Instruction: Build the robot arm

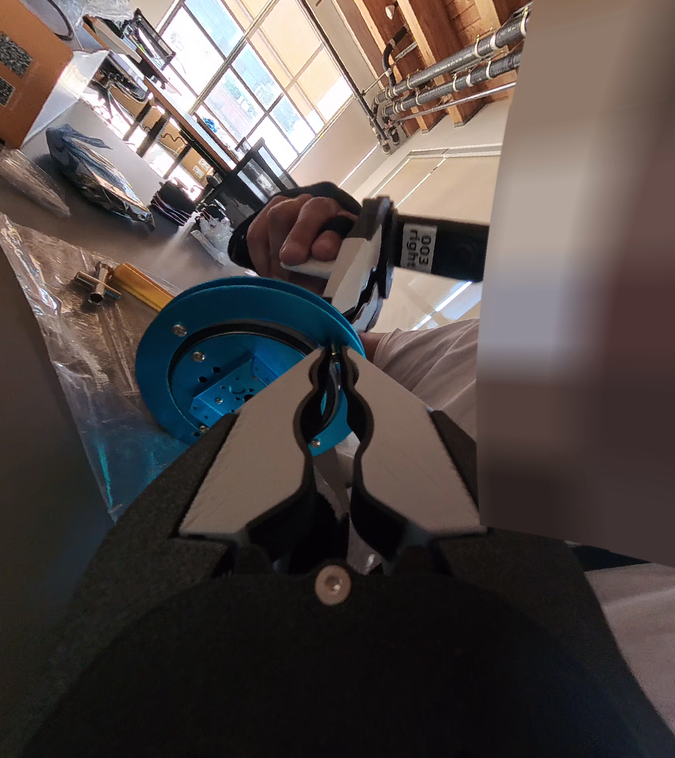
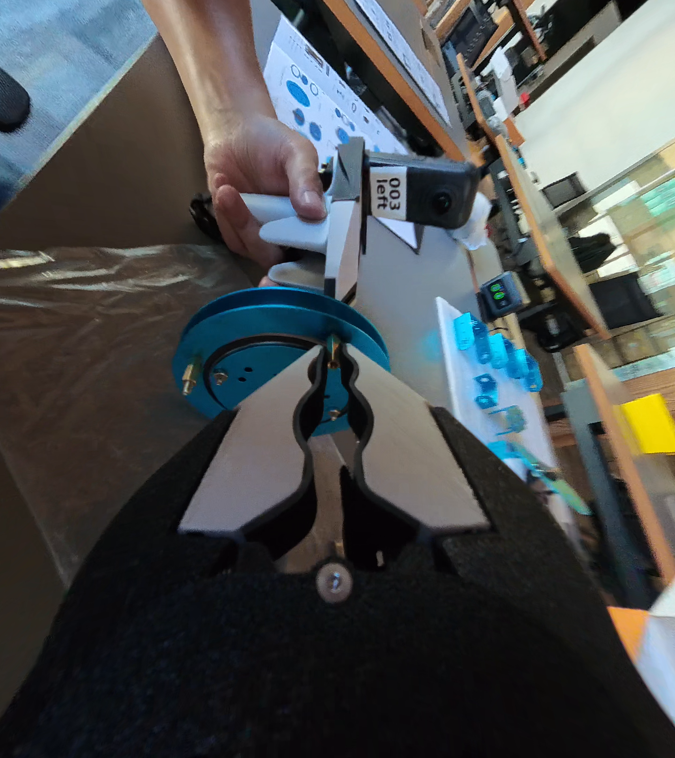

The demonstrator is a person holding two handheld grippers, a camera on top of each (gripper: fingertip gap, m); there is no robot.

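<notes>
A round blue metal assembly (image 1: 155,361) of two stacked discs with a black ring is held off the table, between both grippers. In the left wrist view its inner face shows a blue bracket (image 1: 229,393) and several screws. My left gripper (image 1: 334,350) is shut on the near rim. The right gripper (image 1: 358,320), held by a hand, clamps the far rim. In the right wrist view the assembly (image 2: 270,324) shows brass standoffs (image 2: 190,375). My right gripper (image 2: 331,348) is shut on the rim at one standoff. The left gripper (image 2: 344,293) grips the opposite rim.
A clear plastic bag (image 1: 61,328) lies on the grey table with a cross-shaped metal wrench (image 1: 96,287) and a yellow piece (image 1: 143,283). A cardboard box (image 1: 3,69) stands behind. A white tray with blue parts (image 2: 450,369), a printed sheet (image 2: 315,94) and a yellow box (image 2: 651,424) lie to the right.
</notes>
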